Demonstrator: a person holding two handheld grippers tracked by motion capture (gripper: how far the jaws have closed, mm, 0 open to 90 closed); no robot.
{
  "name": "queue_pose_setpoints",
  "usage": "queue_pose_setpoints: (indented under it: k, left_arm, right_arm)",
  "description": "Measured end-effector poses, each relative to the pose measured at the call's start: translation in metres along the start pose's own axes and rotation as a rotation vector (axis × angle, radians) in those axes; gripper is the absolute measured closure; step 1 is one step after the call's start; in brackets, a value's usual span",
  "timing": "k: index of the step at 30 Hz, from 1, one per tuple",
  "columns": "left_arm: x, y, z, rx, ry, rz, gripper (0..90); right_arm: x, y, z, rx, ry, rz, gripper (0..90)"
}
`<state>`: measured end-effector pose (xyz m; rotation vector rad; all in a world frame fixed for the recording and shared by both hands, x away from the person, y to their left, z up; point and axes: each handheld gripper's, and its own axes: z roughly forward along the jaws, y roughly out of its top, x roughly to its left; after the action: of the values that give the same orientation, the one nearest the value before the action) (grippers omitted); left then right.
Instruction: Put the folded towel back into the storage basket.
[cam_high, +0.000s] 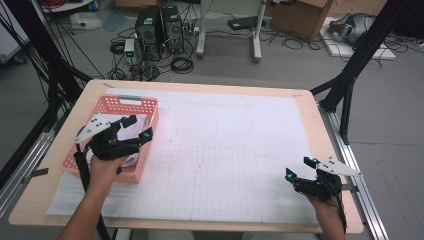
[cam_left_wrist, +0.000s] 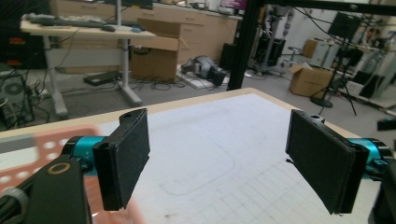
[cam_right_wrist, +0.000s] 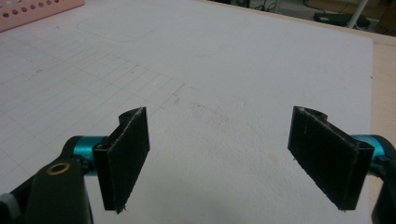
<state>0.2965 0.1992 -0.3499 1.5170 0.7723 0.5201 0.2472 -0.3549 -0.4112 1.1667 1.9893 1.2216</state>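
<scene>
A pink plastic basket stands at the table's left side. Something white lies inside it, mostly hidden under the person's hand. My left gripper hovers over the basket's right half, jaws wide apart and pointing toward the table's middle. In the left gripper view the left gripper is open with nothing between its pads, and the basket's rim shows blurred at the lower left. My right gripper rests low near the front right of the mat. In the right gripper view it is open and empty.
A white gridded mat covers most of the wooden table. The basket's corner shows at the upper left of the right gripper view. Black frame legs stand beside the table, with computers, cables and boxes on the floor beyond.
</scene>
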Motion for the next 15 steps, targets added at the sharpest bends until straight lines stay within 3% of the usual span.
queue_pose_setpoints:
  k: [2,9,12,15]
  left_arm:
    - [-0.013,-0.005,0.006,0.018,-0.03,0.023,22.1]
    - [-0.052,-0.021,0.025,0.011,-0.131,0.051,22.1]
    - [-0.062,-0.03,0.035,-0.011,-0.167,0.035,21.4]
    - [-0.07,-0.037,0.043,0.004,-0.18,0.013,21.0]
  right_arm:
    - [0.0,0.0,0.001,0.003,0.004,-0.001,18.4]
    - [0.0,-0.002,0.006,0.013,0.026,-0.012,17.8]
    - [0.001,-0.001,0.007,0.014,0.032,-0.014,17.7]
    - [0.002,-0.001,0.008,0.014,0.04,-0.019,17.7]
